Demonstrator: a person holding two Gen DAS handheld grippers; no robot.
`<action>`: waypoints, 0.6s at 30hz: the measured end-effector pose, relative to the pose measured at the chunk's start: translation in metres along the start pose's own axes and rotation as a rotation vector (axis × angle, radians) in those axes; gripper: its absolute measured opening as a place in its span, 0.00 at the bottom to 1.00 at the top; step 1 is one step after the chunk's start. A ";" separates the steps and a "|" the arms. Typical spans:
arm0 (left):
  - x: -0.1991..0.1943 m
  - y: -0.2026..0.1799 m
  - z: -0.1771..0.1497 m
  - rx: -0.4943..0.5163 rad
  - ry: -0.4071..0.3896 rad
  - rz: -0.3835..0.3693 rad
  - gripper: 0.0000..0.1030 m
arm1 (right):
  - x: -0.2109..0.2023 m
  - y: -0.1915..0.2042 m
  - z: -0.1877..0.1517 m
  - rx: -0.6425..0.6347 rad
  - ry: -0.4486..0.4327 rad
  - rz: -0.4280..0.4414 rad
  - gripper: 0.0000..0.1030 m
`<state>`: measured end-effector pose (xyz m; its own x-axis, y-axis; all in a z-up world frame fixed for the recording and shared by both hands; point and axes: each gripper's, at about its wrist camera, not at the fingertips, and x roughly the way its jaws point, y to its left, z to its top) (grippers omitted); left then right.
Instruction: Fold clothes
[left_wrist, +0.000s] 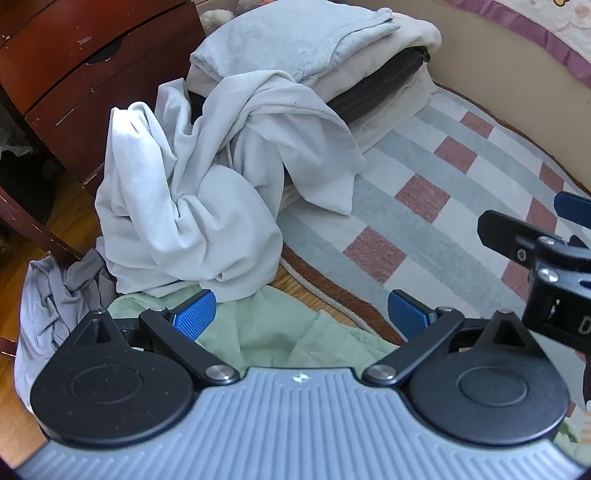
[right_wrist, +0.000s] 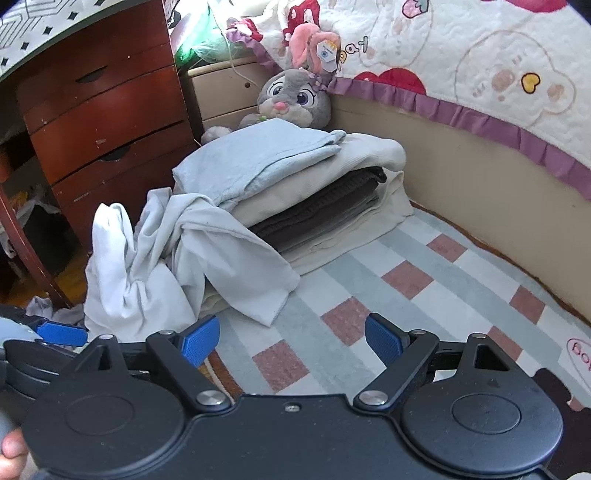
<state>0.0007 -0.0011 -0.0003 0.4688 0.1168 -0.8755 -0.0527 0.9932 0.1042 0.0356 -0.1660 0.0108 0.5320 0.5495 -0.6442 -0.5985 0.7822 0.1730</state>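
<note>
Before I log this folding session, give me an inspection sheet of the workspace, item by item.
Surface: checked rug on a wooden floor, beside the bed.
Job's things: folded stack on the rug; crumpled white garment leaning against it; green garment under the left hand-held gripper; grey garment on the floor.
Clutter: plush rabbit behind the stack.
Grippers: left hand-held gripper open, empty; right hand-held gripper open, empty, over the rug.
Cables: thin white cord down the beige cabinet.
Surroundings: red-brown drawers, quilt with purple frill.
</note>
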 end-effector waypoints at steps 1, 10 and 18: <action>0.000 -0.001 0.001 0.002 -0.002 0.002 0.98 | 0.000 0.000 0.000 -0.005 0.003 -0.006 0.86; 0.002 0.007 -0.002 -0.023 -0.024 -0.032 0.97 | 0.000 -0.001 -0.002 -0.023 0.006 -0.026 0.86; 0.006 0.009 -0.004 -0.028 -0.009 -0.021 0.97 | 0.002 -0.006 -0.003 -0.004 0.020 -0.017 0.87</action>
<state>-0.0001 0.0083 -0.0066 0.4779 0.0961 -0.8731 -0.0674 0.9951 0.0727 0.0388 -0.1705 0.0062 0.5300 0.5301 -0.6619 -0.5921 0.7901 0.1587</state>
